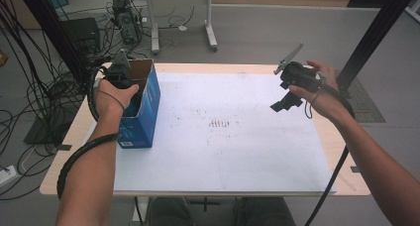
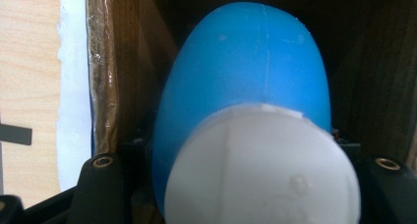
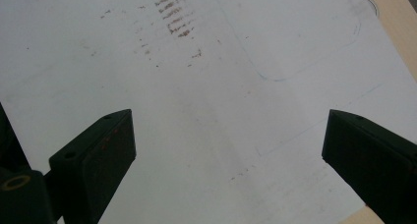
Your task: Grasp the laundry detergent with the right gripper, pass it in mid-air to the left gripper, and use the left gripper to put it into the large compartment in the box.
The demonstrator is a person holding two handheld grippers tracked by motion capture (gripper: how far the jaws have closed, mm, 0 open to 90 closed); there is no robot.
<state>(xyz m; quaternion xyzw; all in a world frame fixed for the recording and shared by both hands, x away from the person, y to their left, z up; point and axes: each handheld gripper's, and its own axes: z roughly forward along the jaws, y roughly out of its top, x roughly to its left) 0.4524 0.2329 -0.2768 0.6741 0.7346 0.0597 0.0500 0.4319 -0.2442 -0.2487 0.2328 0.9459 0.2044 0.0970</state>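
High view shows the left gripper [image 1: 120, 72] at the upper left of the frame, lowered into the open top of a blue cardboard box [image 1: 143, 112] standing on the white mat [image 1: 237, 137]. Left gripper view, centre frame, shows a blue bottle with a white cap [image 2: 246, 101] clamped between its jaws inside the box's brown walls. Right of the frame in the high view, the right gripper [image 1: 287, 99] hangs above the mat, jaws spread wide with nothing between them.
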